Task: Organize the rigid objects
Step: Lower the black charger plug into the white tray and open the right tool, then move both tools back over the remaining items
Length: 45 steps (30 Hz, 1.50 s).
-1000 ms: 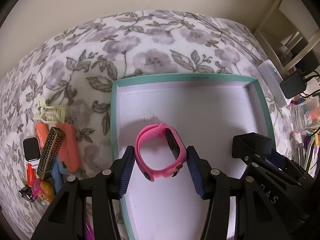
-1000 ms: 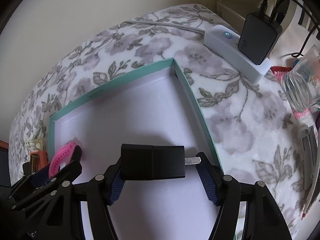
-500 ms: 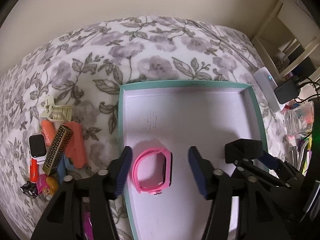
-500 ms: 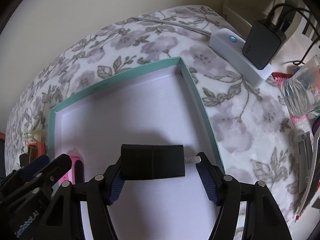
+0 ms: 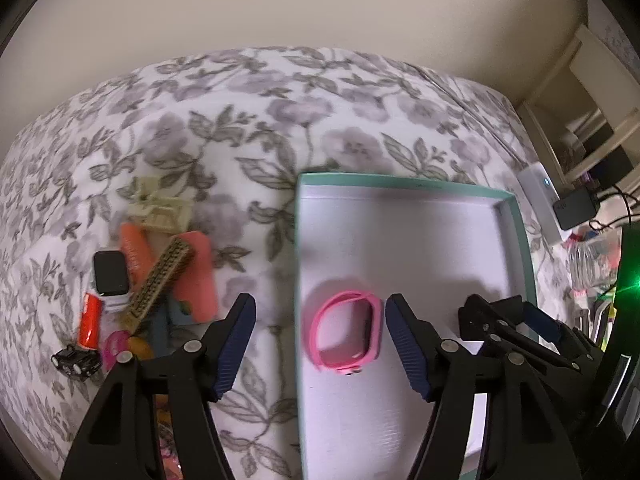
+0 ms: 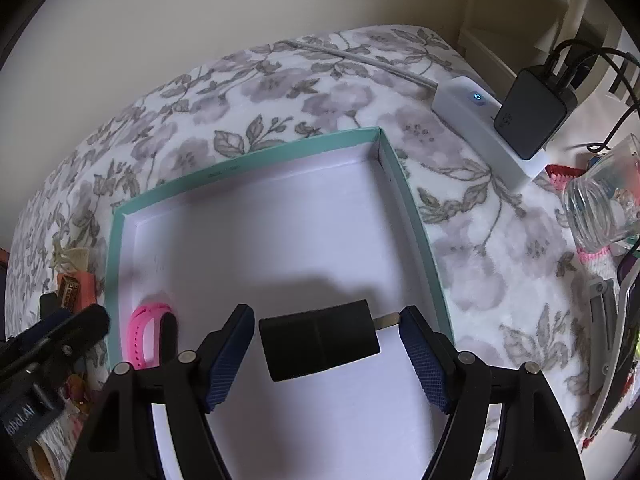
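- Blue ribbed pads on the left gripper (image 5: 320, 342) stand wide apart and hold nothing; its left finger hangs over the floral blanket (image 5: 248, 128), its right finger over the tray.
- Pink watch band (image 5: 345, 332) lies free on the tray floor, near the left wall, just beside the right pad of the left gripper; no contact can be made out.
- Right gripper (image 6: 327, 354): jaws spread, nothing clamped. Black charger plug (image 6: 318, 345) sits between the pads, tilted, with a gap on its left side. Its metal prong points at the right pad; whether the two touch cannot be told.
- Charger plug rests inside the teal tray (image 6: 248, 162), toward the right wall; the band (image 6: 145, 336) is at the opposite side of the same tray.
- Left of the tray, on the blanket: a pile (image 5: 160, 276) of small things, including a smartwatch (image 5: 110, 278), a red tube (image 5: 89, 326), a black toy car (image 5: 76, 362) and a cream clip (image 5: 160, 208).
- Right of the tray: white power strip (image 6: 484, 132) with a black adapter (image 6: 534, 114) plugged in, and a clear jar (image 6: 604, 196) on its side.
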### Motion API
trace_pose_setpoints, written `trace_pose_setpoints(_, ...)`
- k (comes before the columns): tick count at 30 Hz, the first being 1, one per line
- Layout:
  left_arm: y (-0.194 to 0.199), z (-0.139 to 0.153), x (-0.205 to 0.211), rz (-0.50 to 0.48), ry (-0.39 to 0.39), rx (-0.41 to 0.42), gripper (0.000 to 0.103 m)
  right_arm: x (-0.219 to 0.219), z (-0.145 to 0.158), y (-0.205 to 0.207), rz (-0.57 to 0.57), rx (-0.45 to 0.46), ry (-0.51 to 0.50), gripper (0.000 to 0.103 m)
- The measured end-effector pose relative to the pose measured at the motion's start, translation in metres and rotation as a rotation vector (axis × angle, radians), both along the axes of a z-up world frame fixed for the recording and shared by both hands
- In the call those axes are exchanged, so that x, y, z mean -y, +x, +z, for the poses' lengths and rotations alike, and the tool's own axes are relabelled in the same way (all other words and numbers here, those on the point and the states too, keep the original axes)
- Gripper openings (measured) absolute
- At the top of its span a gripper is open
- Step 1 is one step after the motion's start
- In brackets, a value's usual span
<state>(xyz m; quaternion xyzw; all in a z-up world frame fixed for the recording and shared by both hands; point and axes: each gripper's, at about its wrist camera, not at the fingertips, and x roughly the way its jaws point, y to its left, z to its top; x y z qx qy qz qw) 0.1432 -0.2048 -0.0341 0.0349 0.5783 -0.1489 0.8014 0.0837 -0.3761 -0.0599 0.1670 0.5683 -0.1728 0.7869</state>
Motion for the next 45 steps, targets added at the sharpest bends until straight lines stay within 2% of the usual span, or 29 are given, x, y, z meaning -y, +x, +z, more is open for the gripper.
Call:
trace_pose_setpoints(3, 0.000, 0.001, -0.013, 0.033, -0.005, 0.009, 0.085, -0.002, 0.001, -0.001, 0.003, 0.002, -0.004, 0.078)
trace_pose_setpoints(7, -0.003, 0.000, -0.029, 0.073, -0.018, 0.012, 0.085, -0.004, 0.004, -0.003, 0.002, 0.016, -0.001, 0.079)
trace_pose_setpoints(9, -0.005, -0.001, -0.037, 0.098, -0.028, 0.015, 0.086, -0.004, 0.005, -0.005, 0.003, 0.026, -0.001, 0.088)
trace_pose_setpoints(10, -0.006, -0.001, -0.041, 0.108, -0.033, 0.017, 0.088, -0.005, 0.006, -0.005, 0.002, 0.033, -0.006, 0.096)
trace_pose_setpoints(12, -0.008, -0.002, -0.049, 0.126, -0.040, 0.025, 0.094, -0.007, 0.009, -0.006, 0.009, 0.041, -0.018, 0.096)
trace_pose_setpoints(18, -0.015, -0.002, -0.071, 0.179, -0.056, 0.047, 0.094, -0.017, 0.018, -0.010, 0.033, 0.067, -0.049, 0.103)
trace_pose_setpoints(23, -0.021, 0.001, -0.093, 0.225, -0.158, 0.032, 0.094, -0.028, 0.029, -0.014, 0.057, 0.101, -0.086, 0.103)
trace_pose_setpoints(25, -0.022, 0.002, -0.103, 0.255, -0.171, 0.034, 0.094, -0.031, 0.034, -0.017, 0.060, 0.114, -0.096, 0.103)
trace_pose_setpoints(33, -0.033, 0.014, -0.143, 0.360, -0.198, 0.109, 0.094, -0.043, 0.048, -0.028, 0.071, 0.139, -0.132, 0.103)
trace_pose_setpoints(37, -0.038, 0.022, -0.159, 0.376, -0.238, 0.134, 0.094, -0.049, 0.058, -0.032, 0.071, 0.154, -0.146, 0.103)
trace_pose_setpoints(41, -0.045, 0.034, -0.166, 0.371, -0.160, 0.182, 0.094, -0.059, 0.068, -0.035, 0.085, 0.193, -0.093, 0.103)
trace_pose_setpoints(45, -0.052, 0.046, -0.172, 0.352, -0.039, 0.232, 0.094, -0.077, 0.078, -0.035, 0.114, 0.234, -0.053, 0.103)
